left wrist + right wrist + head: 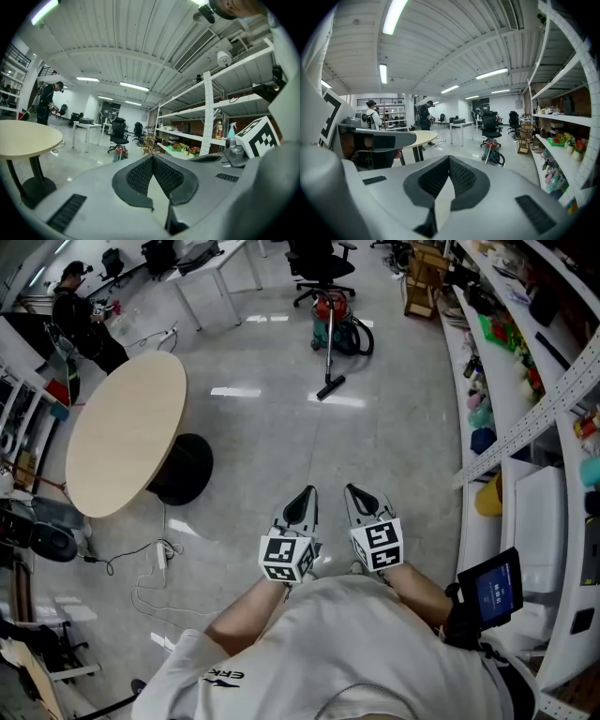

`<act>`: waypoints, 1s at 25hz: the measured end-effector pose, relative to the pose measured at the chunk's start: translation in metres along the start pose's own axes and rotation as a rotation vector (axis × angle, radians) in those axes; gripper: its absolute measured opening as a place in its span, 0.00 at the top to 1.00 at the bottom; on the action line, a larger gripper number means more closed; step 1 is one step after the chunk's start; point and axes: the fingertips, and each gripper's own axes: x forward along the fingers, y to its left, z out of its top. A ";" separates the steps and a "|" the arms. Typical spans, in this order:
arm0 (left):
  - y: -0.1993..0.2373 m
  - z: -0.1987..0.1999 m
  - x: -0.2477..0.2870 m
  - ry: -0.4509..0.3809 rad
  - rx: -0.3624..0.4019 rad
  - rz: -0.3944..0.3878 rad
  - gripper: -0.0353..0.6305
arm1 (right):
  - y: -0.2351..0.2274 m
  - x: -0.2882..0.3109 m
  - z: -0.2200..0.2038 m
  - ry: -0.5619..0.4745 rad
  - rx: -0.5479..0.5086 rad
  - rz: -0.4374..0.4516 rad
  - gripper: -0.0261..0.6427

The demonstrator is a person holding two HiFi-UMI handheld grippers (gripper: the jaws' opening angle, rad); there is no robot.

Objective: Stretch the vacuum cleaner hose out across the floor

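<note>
The left gripper (304,493) and the right gripper (357,491) sit side by side in front of the person, both pointing toward 12 o'clock. Each has its jaws clenched tip to tip with nothing between them, as both gripper views show.

The vacuum cleaner (330,317) stands on the floor (281,427) well apart from the grippers, straight ahead at 12 o'clock and just in front of an office chair (319,263). Its hose (362,339) lies curled in a dark loop close against the body. The wand (329,357) slants down to the floor head (330,387), which lies nearest the person. Nothing of the task looks begun, since the hose is bunched up and neither gripper is near it.

A round table (122,432) stands at 10 o'clock, shelves (506,427) run along 3 o'clock, and loose cables (155,563) lie at 8 o'clock.

Several things could go wrong from here:
- With the jaws clenched, a reach would only nudge the hose, so they need to be released first.
- A hard tug would probably roll or tip the vacuum cleaner instead of uncoiling the loop.
- A round hose may slip from a shallow grasp.
- Stretching toward 3 o'clock risks snagging on the shelves.
- Backing up toward 8 o'clock risks tangling with the cables.
</note>
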 end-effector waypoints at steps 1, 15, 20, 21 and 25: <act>-0.004 0.000 0.003 0.007 0.005 -0.003 0.94 | -0.005 -0.001 0.000 0.002 -0.002 -0.001 0.96; -0.037 -0.005 0.055 0.042 0.040 0.009 0.94 | -0.059 -0.002 -0.012 0.013 -0.006 -0.001 0.96; -0.020 0.000 0.090 0.040 0.056 0.005 0.94 | -0.080 0.028 -0.008 0.022 0.007 -0.021 0.96; -0.014 0.001 0.102 0.035 0.058 0.002 0.94 | -0.087 0.038 -0.006 0.023 0.006 -0.025 0.96; 0.011 0.008 0.150 0.034 0.048 -0.009 0.94 | -0.113 0.078 0.009 0.028 -0.003 -0.044 0.96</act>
